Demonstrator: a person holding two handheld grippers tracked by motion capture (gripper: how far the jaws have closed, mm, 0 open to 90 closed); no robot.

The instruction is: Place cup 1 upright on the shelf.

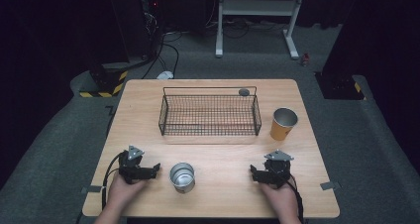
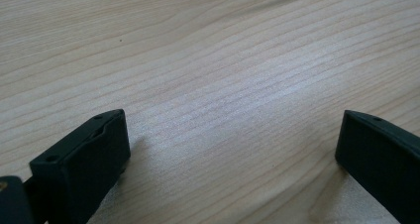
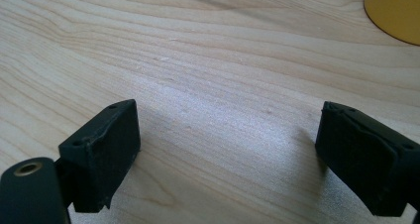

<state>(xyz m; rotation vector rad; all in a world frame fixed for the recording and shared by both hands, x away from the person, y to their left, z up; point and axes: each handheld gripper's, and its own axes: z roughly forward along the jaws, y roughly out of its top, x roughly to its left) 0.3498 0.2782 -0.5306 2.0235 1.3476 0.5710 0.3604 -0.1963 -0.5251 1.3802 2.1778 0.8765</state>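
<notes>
You have nothing in hand yet. Your left gripper [image 1: 154,169] rests low on the tabletop [image 1: 148,105] with its jaws spread wide and only bare wood between them, as the left gripper view shows. Your right gripper [image 1: 253,173] sits the same way, jaws released and empty. The silver cup [image 1: 182,177] stands upright near the front edge, just beside the left gripper and between your two hands. The orange cup [image 1: 283,124] stands upright farther back on the right, just outside the wire basket [image 1: 210,116], which holds no cup. By the look of it, putting the cups into the basket is the work, and all of it remains: neither cup is grasped, lifted or placed.
</notes>
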